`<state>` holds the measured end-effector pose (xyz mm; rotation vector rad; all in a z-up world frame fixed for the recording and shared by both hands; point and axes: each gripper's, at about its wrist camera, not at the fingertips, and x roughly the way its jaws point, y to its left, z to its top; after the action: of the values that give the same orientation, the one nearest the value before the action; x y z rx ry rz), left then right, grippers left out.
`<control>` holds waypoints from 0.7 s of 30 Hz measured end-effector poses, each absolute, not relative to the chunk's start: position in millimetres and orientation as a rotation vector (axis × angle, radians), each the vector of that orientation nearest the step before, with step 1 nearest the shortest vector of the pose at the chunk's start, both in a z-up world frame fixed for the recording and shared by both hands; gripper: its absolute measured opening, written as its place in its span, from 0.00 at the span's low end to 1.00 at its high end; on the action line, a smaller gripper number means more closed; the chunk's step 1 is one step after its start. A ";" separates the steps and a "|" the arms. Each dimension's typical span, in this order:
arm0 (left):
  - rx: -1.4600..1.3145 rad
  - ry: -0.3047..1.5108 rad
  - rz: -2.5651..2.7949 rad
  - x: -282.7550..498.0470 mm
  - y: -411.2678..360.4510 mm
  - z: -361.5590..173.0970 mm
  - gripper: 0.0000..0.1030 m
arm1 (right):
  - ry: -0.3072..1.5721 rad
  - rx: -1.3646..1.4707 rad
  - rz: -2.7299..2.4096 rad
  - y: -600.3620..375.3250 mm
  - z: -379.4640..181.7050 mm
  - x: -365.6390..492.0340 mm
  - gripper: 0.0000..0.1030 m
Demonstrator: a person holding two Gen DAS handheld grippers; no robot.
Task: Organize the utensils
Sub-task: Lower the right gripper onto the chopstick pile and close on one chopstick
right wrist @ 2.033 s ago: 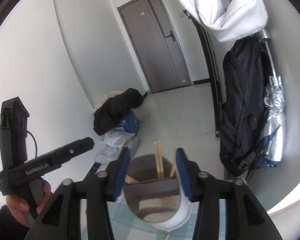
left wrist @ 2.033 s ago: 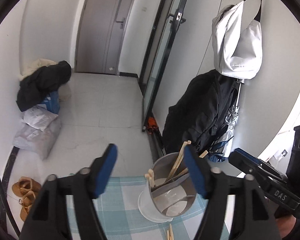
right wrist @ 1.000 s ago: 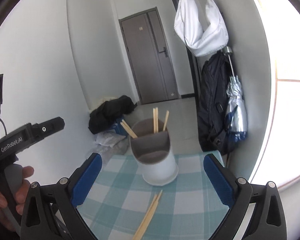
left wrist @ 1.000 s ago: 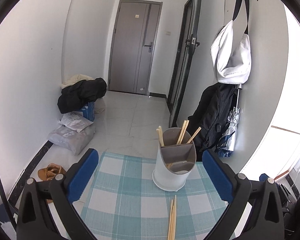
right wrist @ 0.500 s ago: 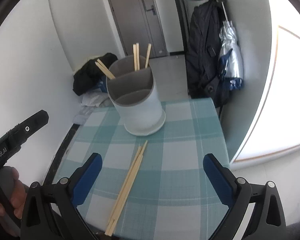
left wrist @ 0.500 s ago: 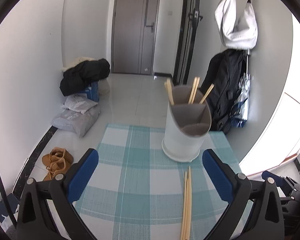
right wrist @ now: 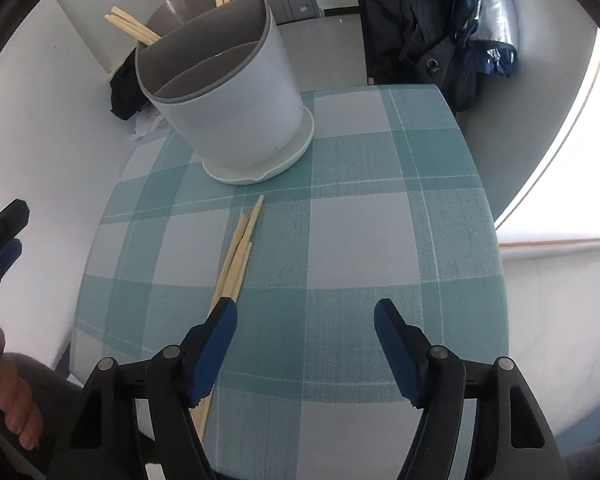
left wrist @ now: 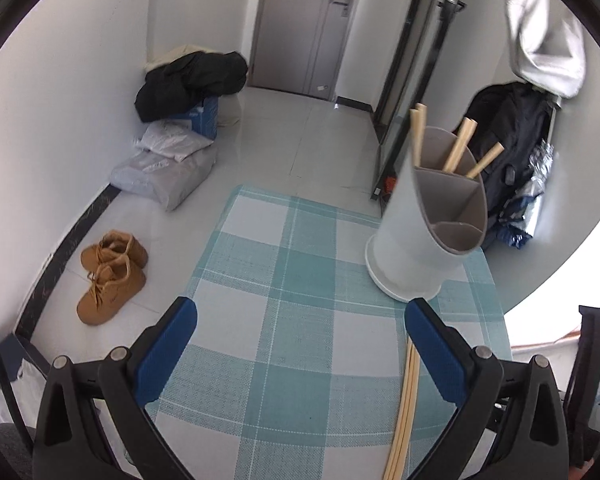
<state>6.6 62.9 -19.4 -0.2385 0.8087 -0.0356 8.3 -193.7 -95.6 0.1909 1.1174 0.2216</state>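
On the checked teal tablecloth (right wrist: 400,240), near its middle, a bundle of loose wooden chopsticks (right wrist: 236,256) is lying flat, its long axis running from just short of the utensil holder (right wrist: 236,108) at the far edge back toward the near edge. The right gripper (right wrist: 304,320) is hanging directly over the near end of that bundle, tilted steeply down, with its left blue pad right above the sticks and the right pad well off to the other side, so the chopsticks are sitting at the left margin of the gap rather than centred. Its jaws have just been closing from fully spread to partly spread; nothing is pinched yet, and whether the pad is touching the wood is unclear. The left gripper (left wrist: 300,328) is spread wide and holding nothing, the same chopsticks (left wrist: 404,412) passing under its right pad (so both hands are close, though the right looks better lined up). Several chopsticks are already standing in the holder's rear compartment, 1 front compartment showing empty.
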 end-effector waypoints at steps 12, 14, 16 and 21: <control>-0.389 0.858 -0.018 21.0 95.7 -26.1 0.98 | 1.215 0.198 0.252 -153.7 -117.8 78.9 0.33; -0.413 0.864 -0.015 21.9 101.2 -27.8 0.98 | 1.193 0.156 0.237 -145.8 -116.9 79.6 0.29; -0.430 0.868 -0.014 24.0 105.5 -28.9 0.98 | 1.189 0.128 0.221 -139.8 -117.5 79.3 0.21; -0.444 0.868 -0.004 24.9 112.2 -29.8 0.98 | 1.157 0.050 0.193 -127.2 -117.4 71.1 0.06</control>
<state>24.9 112.2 -29.8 -0.4440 0.8684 -0.0036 71.1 -127.2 -117.4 0.0498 1.1567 0.1930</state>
